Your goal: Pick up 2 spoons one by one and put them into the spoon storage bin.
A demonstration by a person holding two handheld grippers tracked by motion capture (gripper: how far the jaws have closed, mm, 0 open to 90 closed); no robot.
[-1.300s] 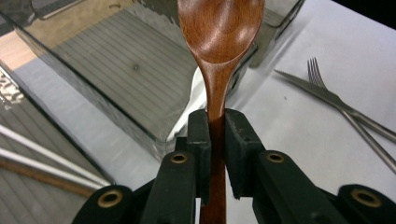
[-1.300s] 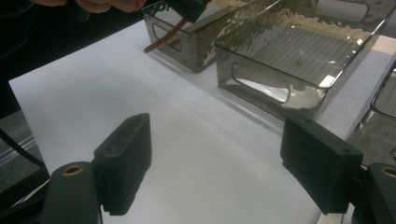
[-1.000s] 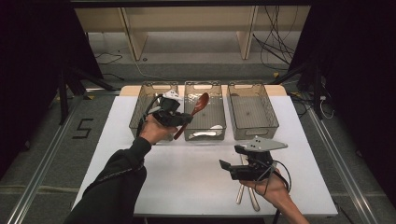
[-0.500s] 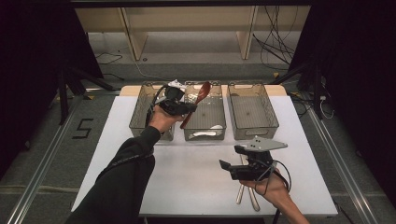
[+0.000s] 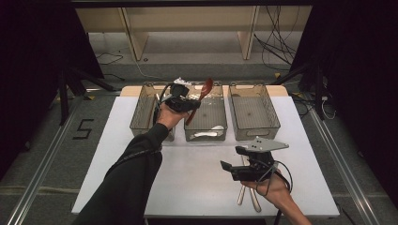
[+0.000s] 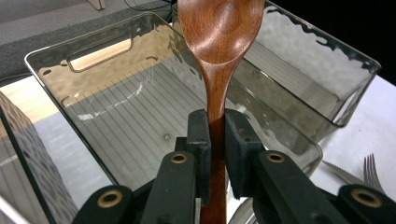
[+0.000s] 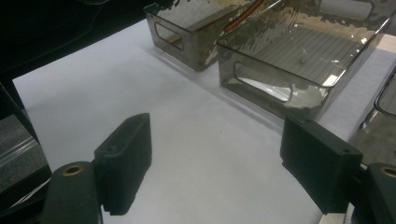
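My left gripper (image 5: 194, 104) hangs over the middle clear bin (image 5: 220, 126), shut on the handle of a brown wooden spoon (image 5: 205, 89) whose bowl points to the far side. In the left gripper view the pads (image 6: 201, 140) squeeze the spoon (image 6: 217, 56) handle above the ribbed bin floor (image 6: 116, 116). Near the table's front right, my right gripper (image 5: 232, 158) is held low and open. The right gripper view shows it (image 7: 217, 172) with only white tabletop between the jaws.
Three clear bins stand in a row at the back: left (image 5: 139, 119), middle and right (image 5: 270, 119). A white utensil (image 5: 206, 134) lies in the middle bin. Metal cutlery (image 5: 248, 199) lies on the table under the right hand. A fork (image 6: 373, 168) shows at the lower right.
The left hand has carried the spoon to the right, from over the left bin to over the middle bin. The right gripper has stayed put and open.
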